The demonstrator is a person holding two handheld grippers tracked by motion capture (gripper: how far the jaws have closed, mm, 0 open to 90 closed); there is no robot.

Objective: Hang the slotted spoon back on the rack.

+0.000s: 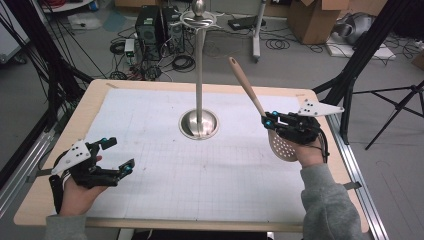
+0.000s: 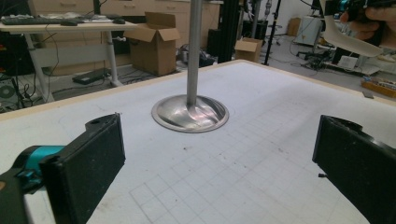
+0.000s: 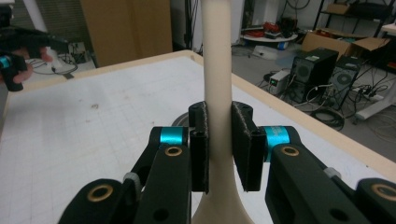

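Fingers (image 3: 201, 140) of the right gripper (image 1: 276, 121) clamp the slotted spoon's (image 1: 281, 144) handle, right of frame centre; the left gripper (image 1: 116, 156) gapes empty, lower left.
Largest first: table (image 1: 150, 90), stand (image 1: 199, 75), spoon. Probably best: keep it steady, lift toward the stand's top ring.

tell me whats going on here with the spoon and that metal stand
A person works at a table with a gripper in each hand. The right gripper is shut on the handle of a beige slotted spoon, holding it in the air with the perforated bowl low and the handle tip pointing up toward the metal stand. The stand sits mid-table with a ring at its top. The left gripper is open, holding nothing, near the table's left edge.
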